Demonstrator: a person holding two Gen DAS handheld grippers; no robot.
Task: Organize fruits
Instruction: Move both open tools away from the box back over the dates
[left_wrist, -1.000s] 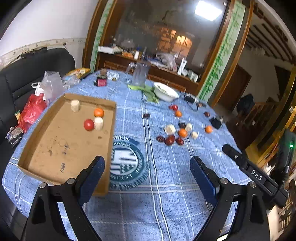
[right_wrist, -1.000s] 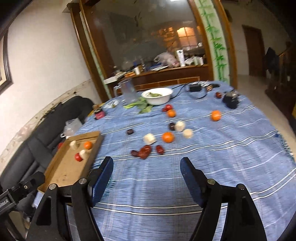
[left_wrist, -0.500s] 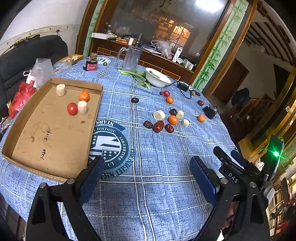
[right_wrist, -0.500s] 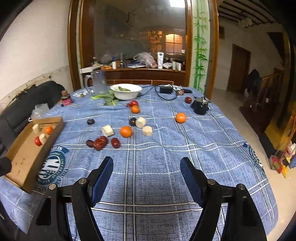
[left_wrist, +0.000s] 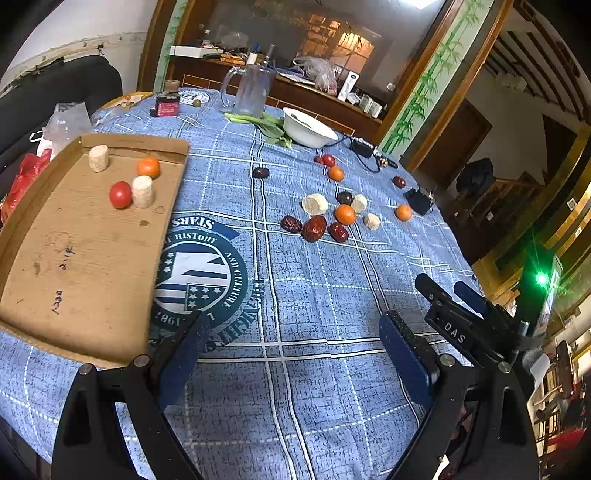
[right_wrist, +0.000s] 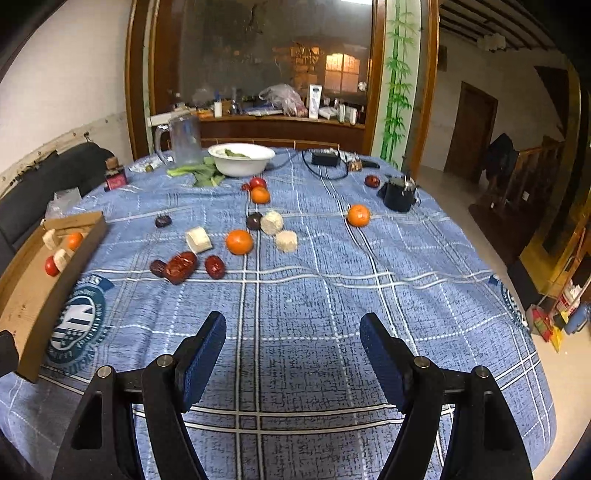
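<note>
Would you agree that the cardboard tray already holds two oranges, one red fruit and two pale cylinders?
Not quite: the cardboard tray holds one orange, not two. The red fruit and two pale cylinders are there, as the left wrist view shows.

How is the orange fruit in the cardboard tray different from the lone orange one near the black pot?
The orange in the tray sits inside the cardboard tray, close to a red fruit and a pale chunk. The lone orange lies on the blue tablecloth, apart from other fruit, beside the black pot. Both look round, orange and similar in size.
</note>
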